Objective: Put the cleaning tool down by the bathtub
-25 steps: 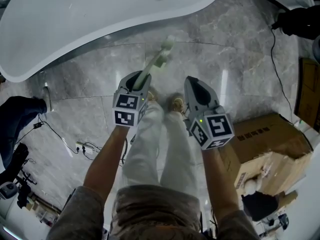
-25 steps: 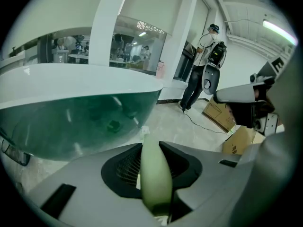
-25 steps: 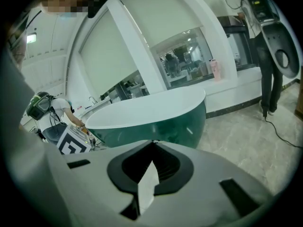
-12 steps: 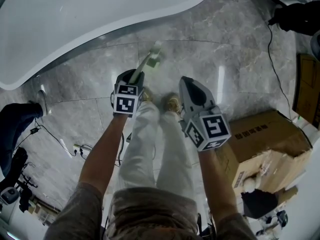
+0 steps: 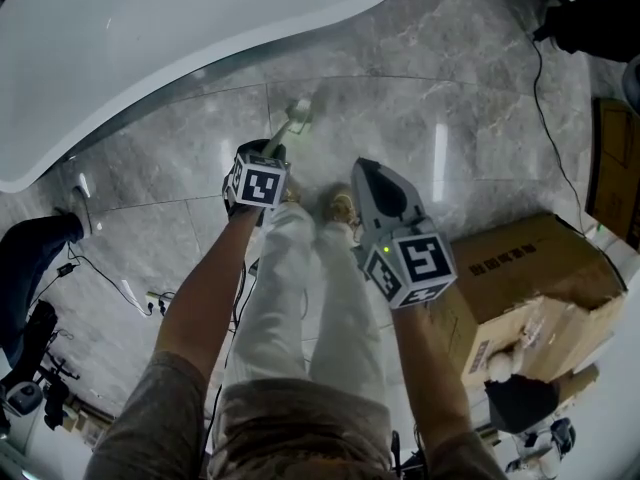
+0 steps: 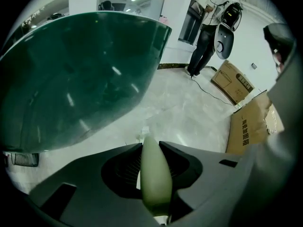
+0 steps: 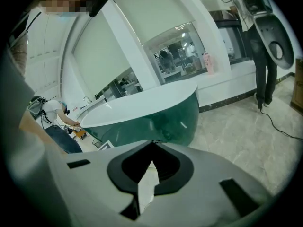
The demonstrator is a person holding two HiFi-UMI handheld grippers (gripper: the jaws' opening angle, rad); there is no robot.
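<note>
Head view:
- Left gripper (image 5: 270, 153): points steeply down at the marble floor (image 5: 470, 118). Its fingers are clamped on the handle of the cleaning tool (image 5: 290, 123).
- Cleaning tool: pale green, slanting away from the gripper toward the bathtub (image 5: 150, 38). Its head is low over the floor, near the tub's curved rim. Contact with the floor cannot be told.
- Right gripper (image 5: 366, 171): beside the left one and carrying nothing.
- Cardboard box (image 5: 530, 268): on the floor to the right.
- Cables (image 5: 150, 293): on the floor to the left.

Left gripper view:
- Fingers (image 6: 189, 157): pressed on either side of the tool's rounded handle (image 6: 154, 174).
- Tool's white head (image 6: 143, 134): pokes out just beyond the fingertips.
- Bathtub's dark green outer wall (image 6: 71, 79): fills the upper left.
- Flattened cardboard (image 6: 248, 126): to the right.
- A person (image 6: 208, 27): standing far back.

Right gripper view:
- Fingers (image 7: 182, 157): together at the tips, with nothing between them.
- Bathtub (image 7: 151, 115): straight ahead, green outside with a white rim.
- A person (image 7: 52, 119): bending at its far left end.
</note>
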